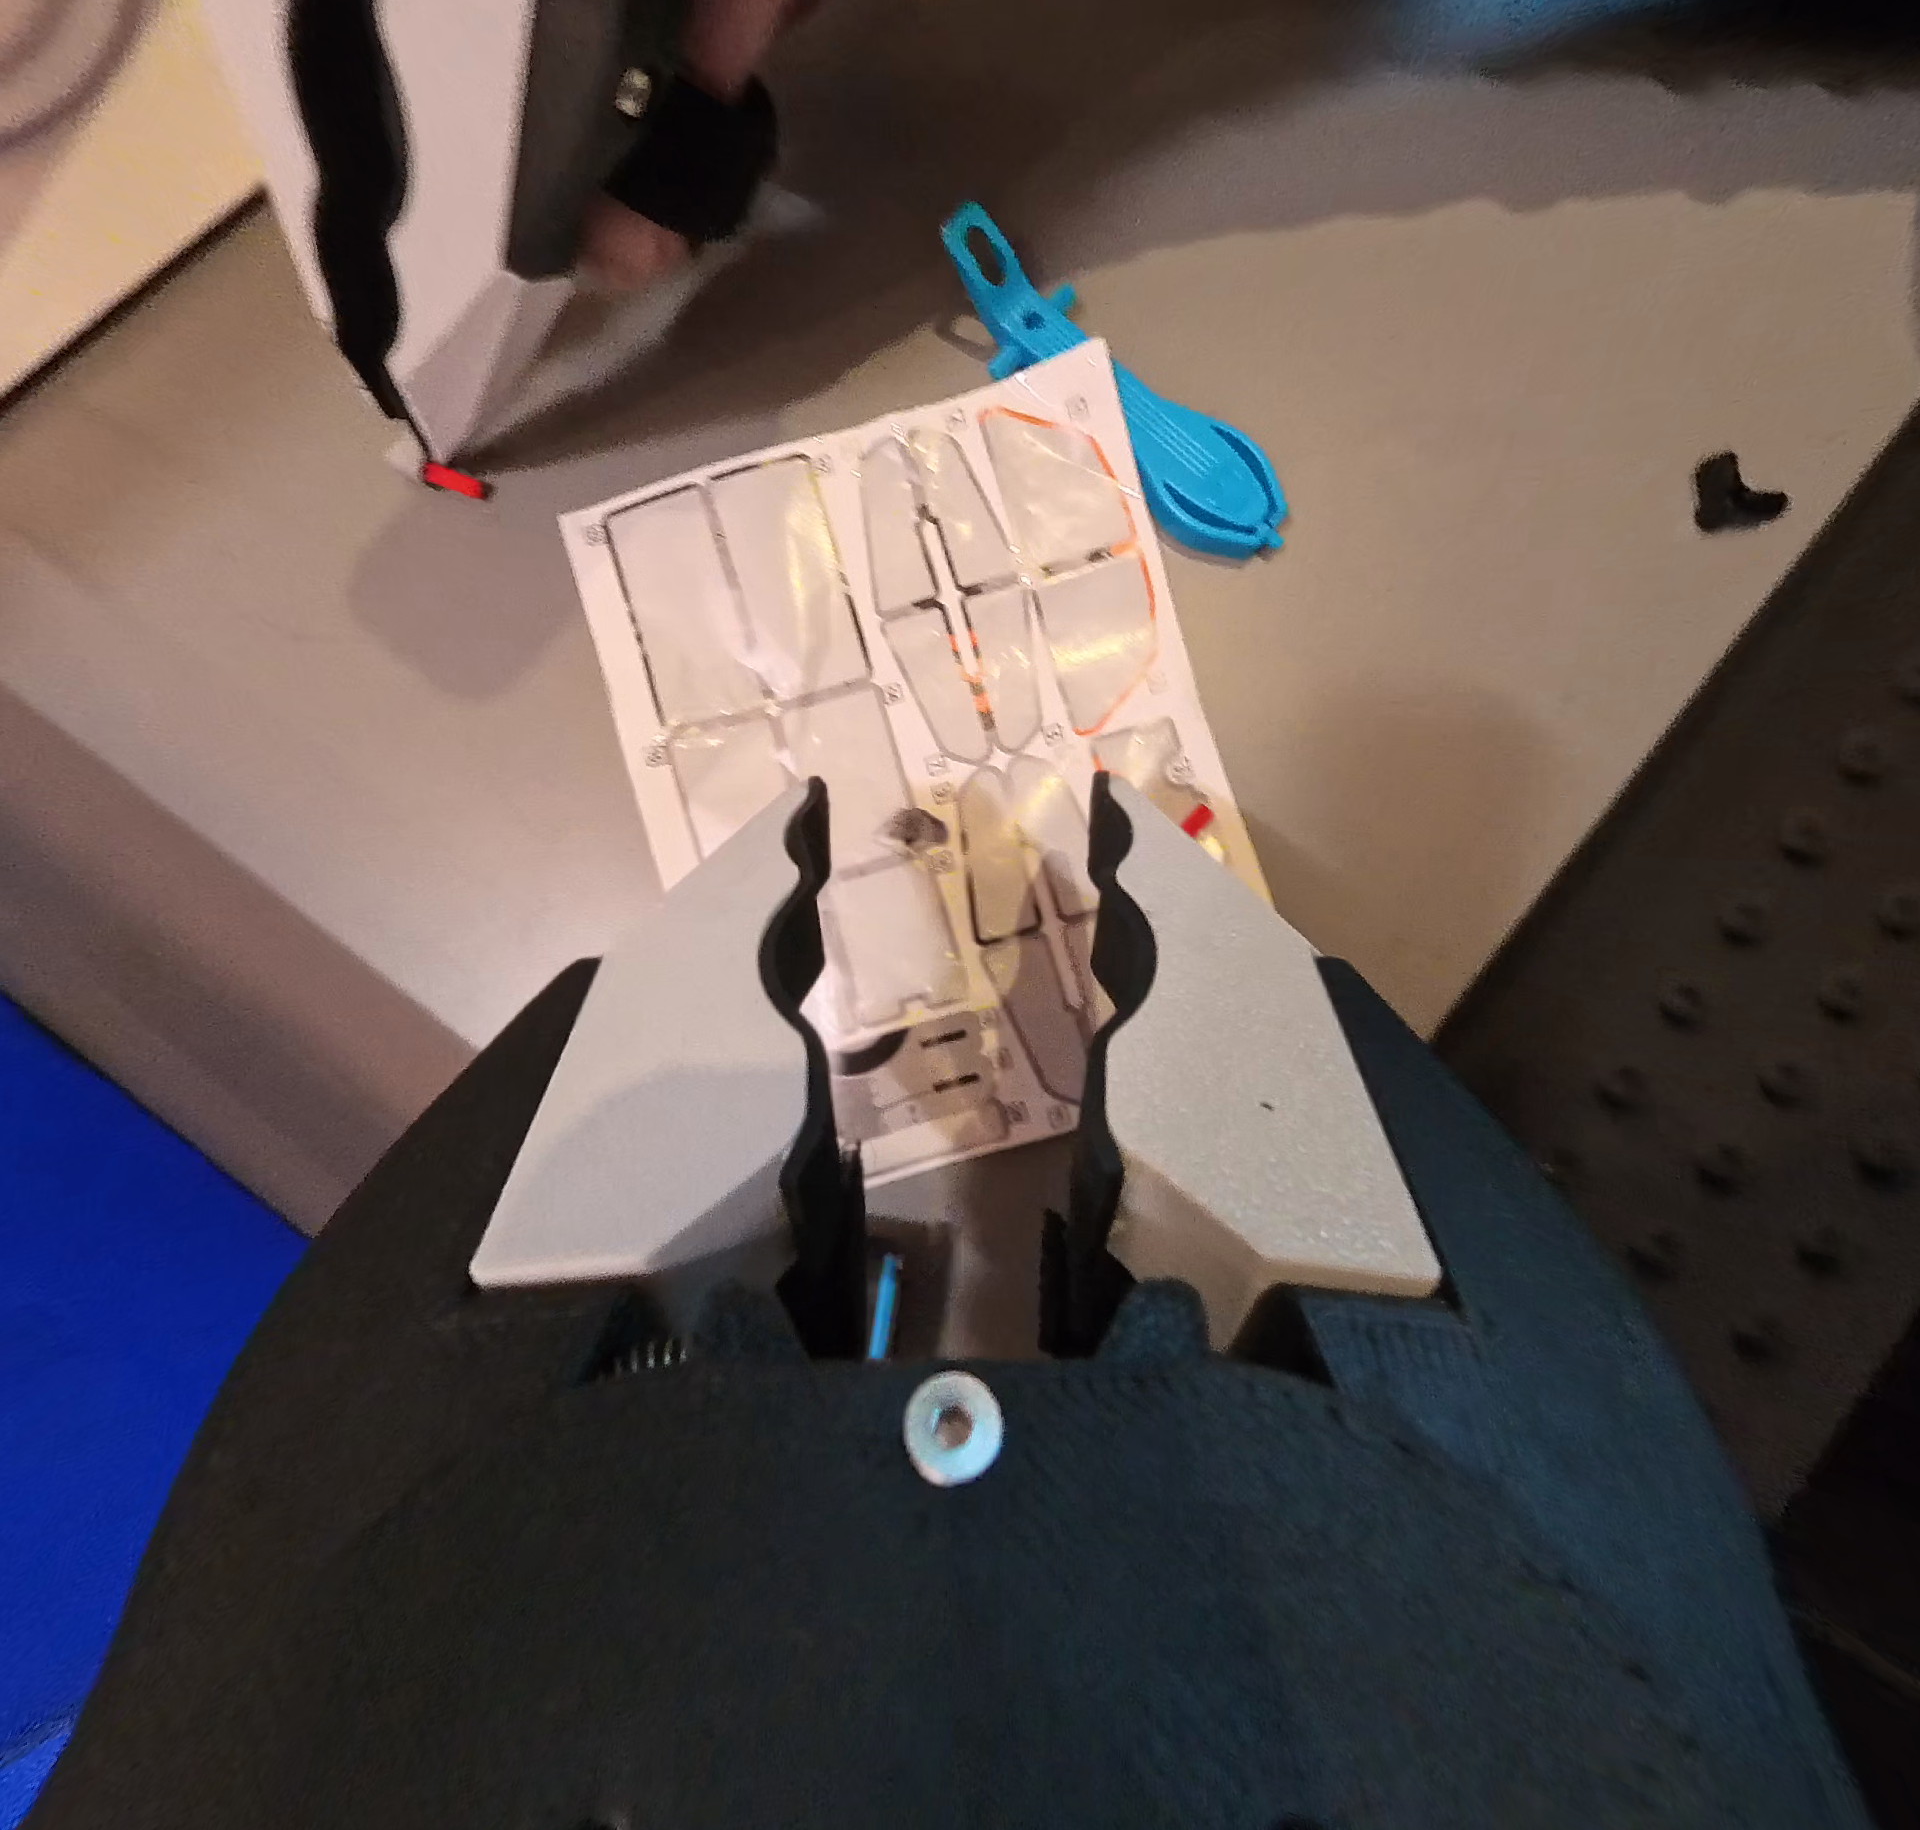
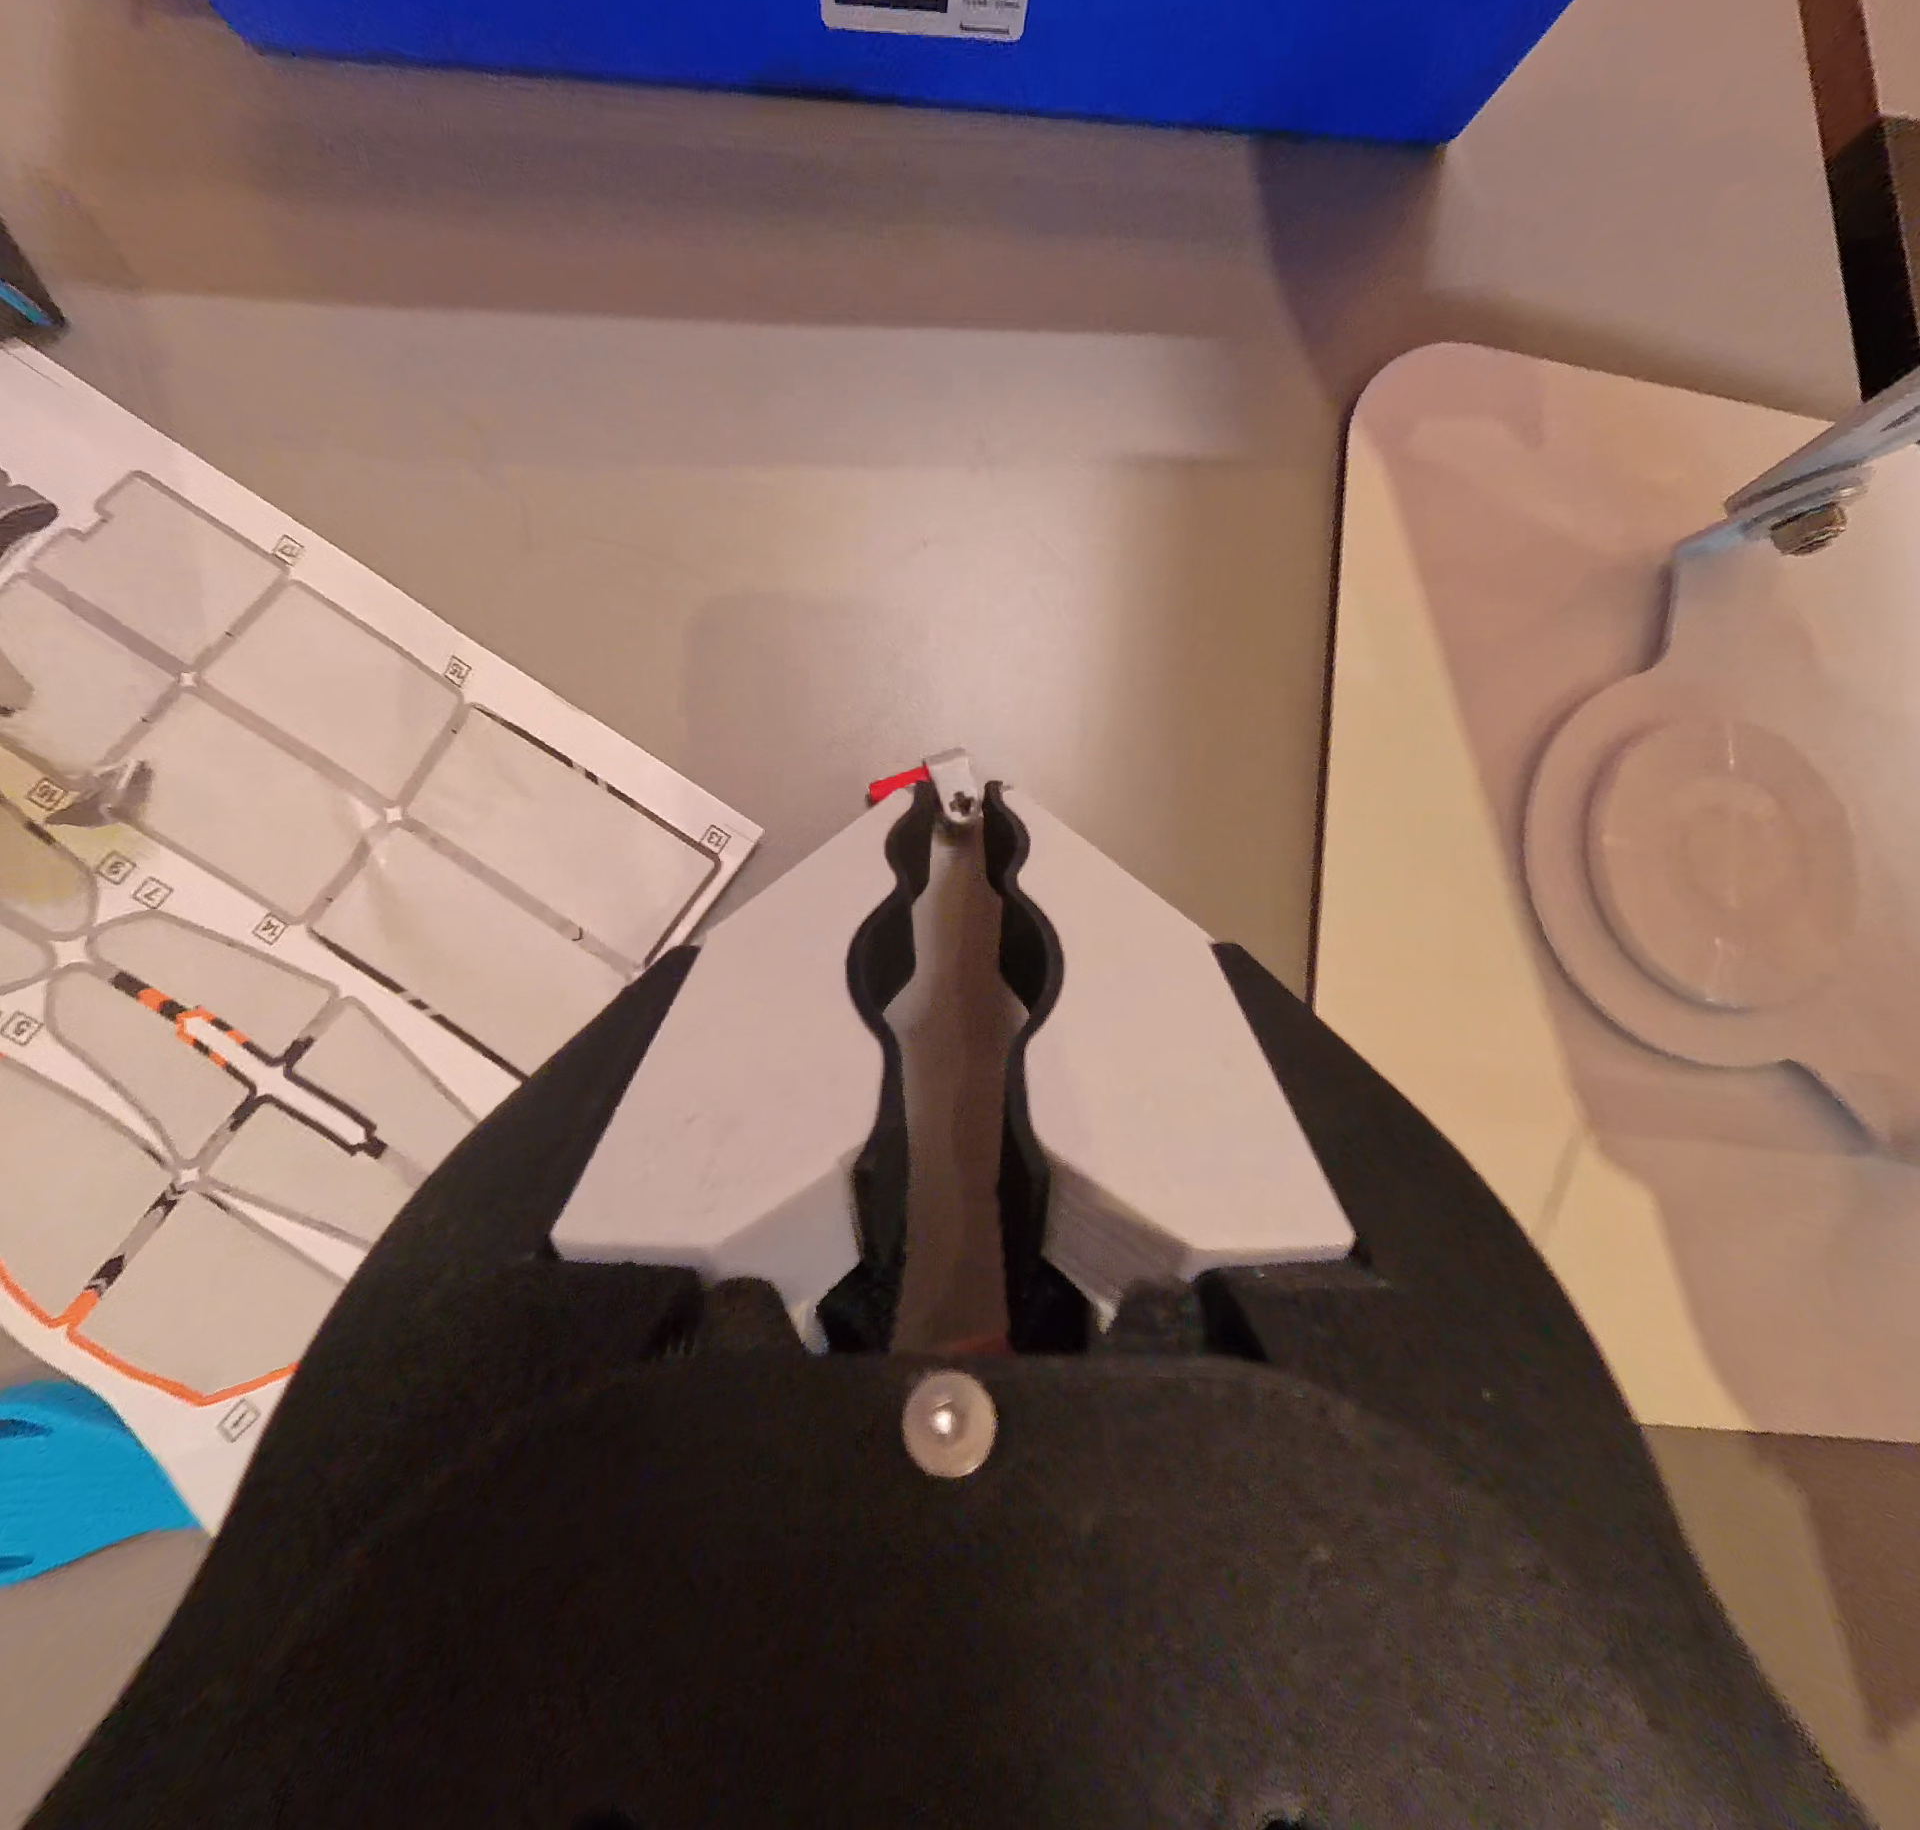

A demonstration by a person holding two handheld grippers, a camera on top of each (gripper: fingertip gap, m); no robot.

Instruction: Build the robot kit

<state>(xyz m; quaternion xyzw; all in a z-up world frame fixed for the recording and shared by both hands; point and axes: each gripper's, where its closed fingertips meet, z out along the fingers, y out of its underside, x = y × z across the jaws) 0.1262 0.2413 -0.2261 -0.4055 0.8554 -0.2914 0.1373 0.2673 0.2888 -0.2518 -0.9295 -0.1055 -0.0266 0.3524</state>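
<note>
**Tiny Part Held Tight**

The right gripper (image 2: pixel 958 806) pinches a small grey piece with a red tip (image 2: pixel 951 798) over the tan table (image 2: pixel 935 533). It could slip out, being so tiny. The left gripper (image 1: pixel 954 793) hangs open above the white sticker sheet (image 1: pixel 894 700). Farther off lies a blue plastic tool (image 1: pixel 1195 471).

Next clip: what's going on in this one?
A person works at a table with hand-held tongs. The right tongs are shut on a small grey piece with a red tip, held just above the tabletop beside a white sticker sheet. The left tongs hang open and empty over that same sheet. A blue plastic tool lies at the sheet's far edge, and a blue box stands beyond.
</note>
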